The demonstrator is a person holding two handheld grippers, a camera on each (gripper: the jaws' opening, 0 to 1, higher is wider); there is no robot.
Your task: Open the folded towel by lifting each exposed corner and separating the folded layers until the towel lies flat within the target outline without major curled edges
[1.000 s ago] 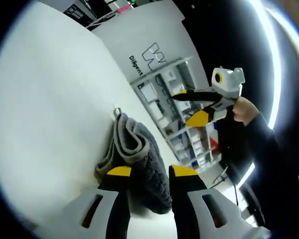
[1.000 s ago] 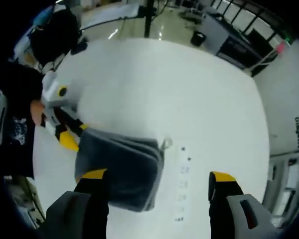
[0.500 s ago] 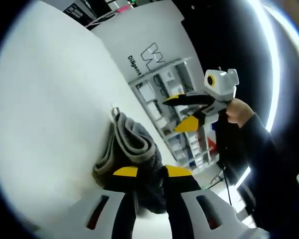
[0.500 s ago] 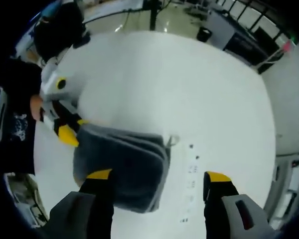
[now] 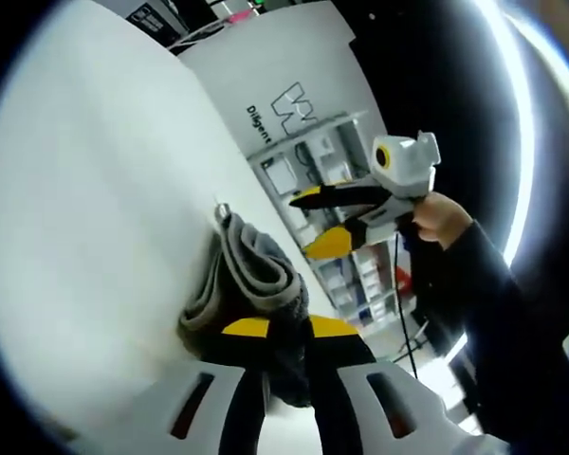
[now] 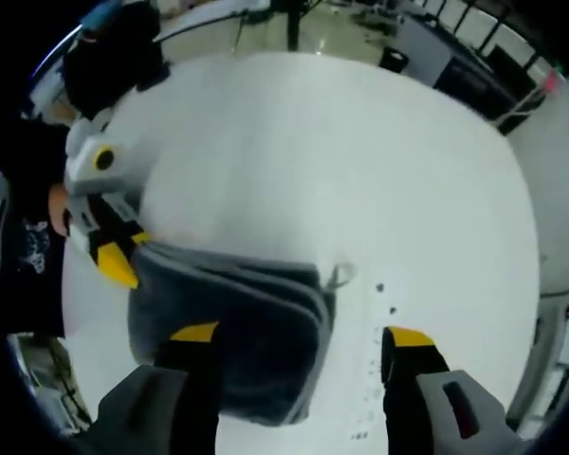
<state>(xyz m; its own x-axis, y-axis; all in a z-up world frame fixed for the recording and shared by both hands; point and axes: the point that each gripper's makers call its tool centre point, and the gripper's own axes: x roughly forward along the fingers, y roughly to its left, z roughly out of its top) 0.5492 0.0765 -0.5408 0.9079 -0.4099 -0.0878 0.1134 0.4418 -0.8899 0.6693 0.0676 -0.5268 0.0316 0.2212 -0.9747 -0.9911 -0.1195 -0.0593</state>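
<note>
**Left gripper pins a towel edge while the right hovers wide open**

The folded grey towel (image 6: pixel 232 336) lies on the white table (image 6: pixel 360 171), several layers stacked, with a small hanging loop (image 6: pixel 340 276) sticking out at 1 corner. No target outline can be made out; only a row of small dark marks (image 6: pixel 377 332) sits on the table just beside the towel.

The left gripper (image 5: pixel 279 329) has its 2 yellow-tipped jaws drawn narrow on the near edge of the towel (image 5: pixel 256 284), pinching cloth between them. In the right gripper view, that same gripper (image 6: pixel 114 258) meets the towel's far-left corner, probably to hold or lift that corner while the layers are parted.

The right gripper (image 6: pixel 303 334) hangs above the towel with its jaws spread wide, 1 over the cloth and 1 over bare table, holding nothing. Seen from the left gripper view it (image 5: pixel 313 223) is raised clear of the table, likely lined up to come down on another exposed corner. The unfolding looks barely begun.
</note>
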